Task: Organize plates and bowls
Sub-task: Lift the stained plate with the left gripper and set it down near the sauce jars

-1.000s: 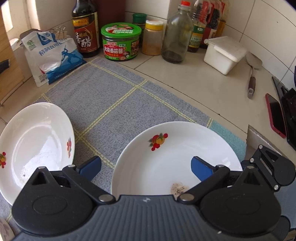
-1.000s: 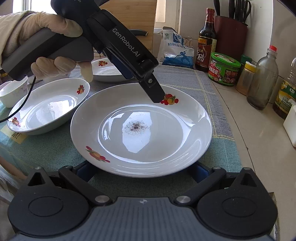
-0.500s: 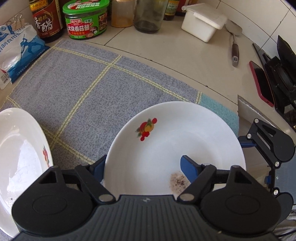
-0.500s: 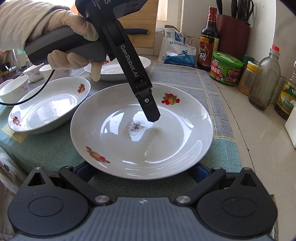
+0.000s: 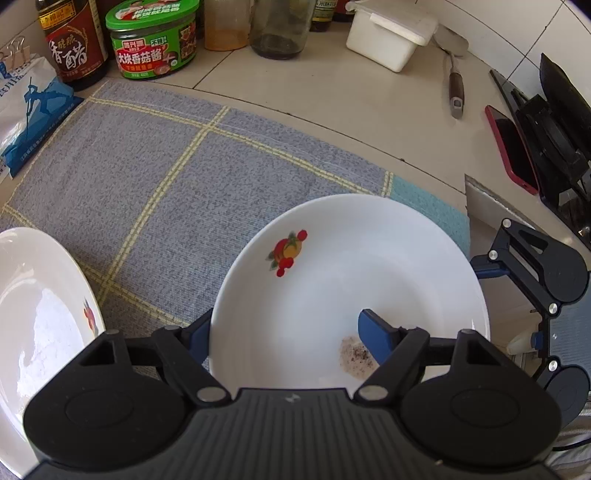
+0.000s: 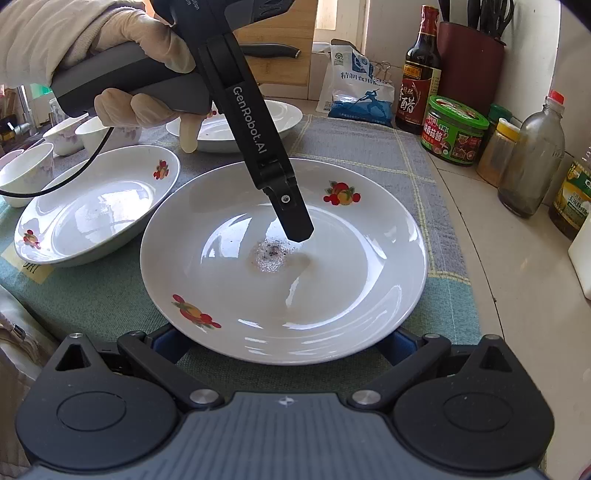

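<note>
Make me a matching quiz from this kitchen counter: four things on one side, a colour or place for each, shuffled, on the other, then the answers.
Things:
1 plate with dark specks
2 jar lid
3 phone
4 spatula

Matches:
A red
B on the bare counter
C on the checked cloth
D green

Pairs: 1-C, 2-D, 3-A, 4-B
</note>
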Tool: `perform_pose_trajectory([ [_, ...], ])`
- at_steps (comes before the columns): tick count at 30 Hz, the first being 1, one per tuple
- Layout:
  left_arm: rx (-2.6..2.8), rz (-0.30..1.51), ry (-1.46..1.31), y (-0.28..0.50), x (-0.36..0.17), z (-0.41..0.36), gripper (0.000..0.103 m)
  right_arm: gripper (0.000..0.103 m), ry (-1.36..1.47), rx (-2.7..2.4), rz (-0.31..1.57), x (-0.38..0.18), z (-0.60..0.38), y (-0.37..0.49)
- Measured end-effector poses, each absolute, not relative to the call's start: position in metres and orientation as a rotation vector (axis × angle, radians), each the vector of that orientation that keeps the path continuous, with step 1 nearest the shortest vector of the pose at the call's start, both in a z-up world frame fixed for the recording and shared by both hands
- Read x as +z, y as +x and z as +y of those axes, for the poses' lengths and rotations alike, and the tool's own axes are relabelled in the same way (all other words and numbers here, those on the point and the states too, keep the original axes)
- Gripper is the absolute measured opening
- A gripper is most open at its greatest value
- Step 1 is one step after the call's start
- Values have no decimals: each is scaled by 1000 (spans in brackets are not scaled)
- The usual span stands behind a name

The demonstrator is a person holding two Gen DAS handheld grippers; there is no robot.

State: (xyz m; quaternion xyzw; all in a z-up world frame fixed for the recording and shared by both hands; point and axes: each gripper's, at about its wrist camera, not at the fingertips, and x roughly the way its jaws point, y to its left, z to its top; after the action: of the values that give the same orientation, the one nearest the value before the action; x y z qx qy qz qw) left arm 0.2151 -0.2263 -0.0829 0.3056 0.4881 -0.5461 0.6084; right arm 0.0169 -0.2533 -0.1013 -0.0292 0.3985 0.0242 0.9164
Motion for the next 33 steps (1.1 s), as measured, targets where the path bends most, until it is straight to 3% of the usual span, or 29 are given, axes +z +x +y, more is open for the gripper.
perform_pose_trajectory([
  [33,-1251,1025,605,289,-67,-293,79,103,-116,18,801,-86,-321,89],
])
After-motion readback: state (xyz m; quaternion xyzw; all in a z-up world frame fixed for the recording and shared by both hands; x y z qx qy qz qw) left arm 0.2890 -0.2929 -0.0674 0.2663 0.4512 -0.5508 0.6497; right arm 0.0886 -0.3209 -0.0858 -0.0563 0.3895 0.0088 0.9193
